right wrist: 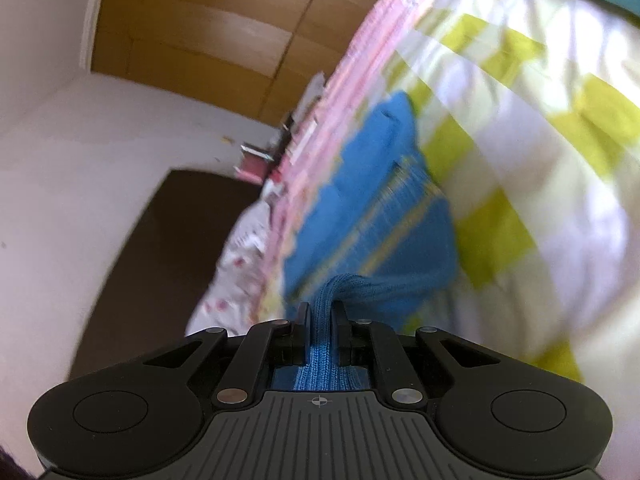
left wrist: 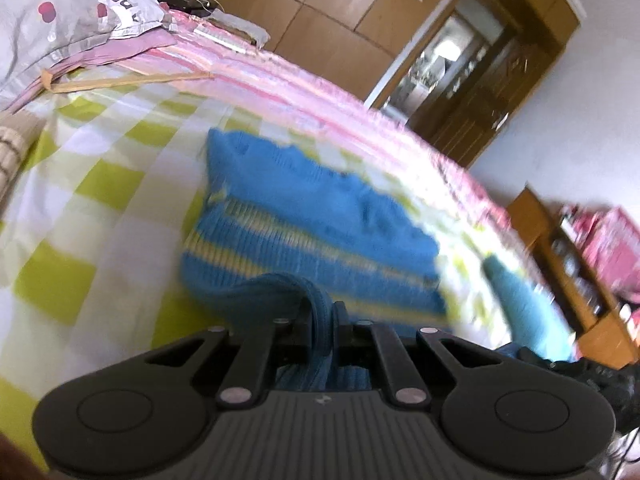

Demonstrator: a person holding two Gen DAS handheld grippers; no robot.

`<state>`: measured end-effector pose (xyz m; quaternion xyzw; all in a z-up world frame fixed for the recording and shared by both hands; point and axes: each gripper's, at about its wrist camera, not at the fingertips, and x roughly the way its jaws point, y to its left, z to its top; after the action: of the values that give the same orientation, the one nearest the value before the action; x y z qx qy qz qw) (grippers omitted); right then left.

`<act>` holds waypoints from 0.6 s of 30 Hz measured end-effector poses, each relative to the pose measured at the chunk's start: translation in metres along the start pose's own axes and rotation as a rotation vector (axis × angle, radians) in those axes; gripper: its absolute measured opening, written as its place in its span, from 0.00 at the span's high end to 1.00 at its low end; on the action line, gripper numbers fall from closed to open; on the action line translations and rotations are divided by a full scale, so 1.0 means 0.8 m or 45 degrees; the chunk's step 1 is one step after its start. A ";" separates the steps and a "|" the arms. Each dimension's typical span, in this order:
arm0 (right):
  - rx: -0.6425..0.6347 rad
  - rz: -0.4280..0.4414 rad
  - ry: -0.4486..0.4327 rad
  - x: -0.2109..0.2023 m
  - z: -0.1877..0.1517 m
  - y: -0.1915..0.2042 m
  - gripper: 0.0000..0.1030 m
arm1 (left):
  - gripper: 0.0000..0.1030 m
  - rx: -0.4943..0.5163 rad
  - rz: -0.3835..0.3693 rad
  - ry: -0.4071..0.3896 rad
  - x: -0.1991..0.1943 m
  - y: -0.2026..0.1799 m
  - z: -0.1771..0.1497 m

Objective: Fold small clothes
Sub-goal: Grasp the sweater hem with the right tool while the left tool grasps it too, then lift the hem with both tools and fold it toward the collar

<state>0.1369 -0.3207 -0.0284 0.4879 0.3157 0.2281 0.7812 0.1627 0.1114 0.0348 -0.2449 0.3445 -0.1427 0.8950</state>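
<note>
My left claw [left wrist: 320, 312] is pinching a bunched fold of the blue sweater [left wrist: 304, 216], and my right claw [right wrist: 320, 312] pinches another fold of the same sweater [right wrist: 372, 208]. The knit fills the gap between each pair of fingers, so the fingertips are partly hidden. Ahead of both claws the sweater lies on the bed's checked sheet [left wrist: 100, 184], its yellow-striped hem nearest me. Both views are smeared with blur, so the far edge is hard to make out. Right of my left claw lies a teal cloth [left wrist: 524, 312], perhaps a sleeve, cut off low down.
</note>
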 end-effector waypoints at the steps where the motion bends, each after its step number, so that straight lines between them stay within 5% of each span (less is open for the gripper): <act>1: 0.005 0.014 -0.016 0.005 0.008 0.004 0.90 | 0.86 -0.011 -0.011 -0.012 0.002 0.000 0.008; 10: 0.023 0.072 -0.169 0.069 0.094 0.025 0.90 | 0.86 -0.013 0.004 -0.146 0.049 0.010 0.089; 18: 0.033 -0.055 -0.207 0.139 0.150 0.016 0.90 | 0.86 -0.025 0.082 -0.145 0.107 0.035 0.133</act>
<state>0.2995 -0.3156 -0.0083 0.5079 0.2646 0.1665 0.8027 0.2998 0.1350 0.0409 -0.2503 0.3020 -0.0964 0.9148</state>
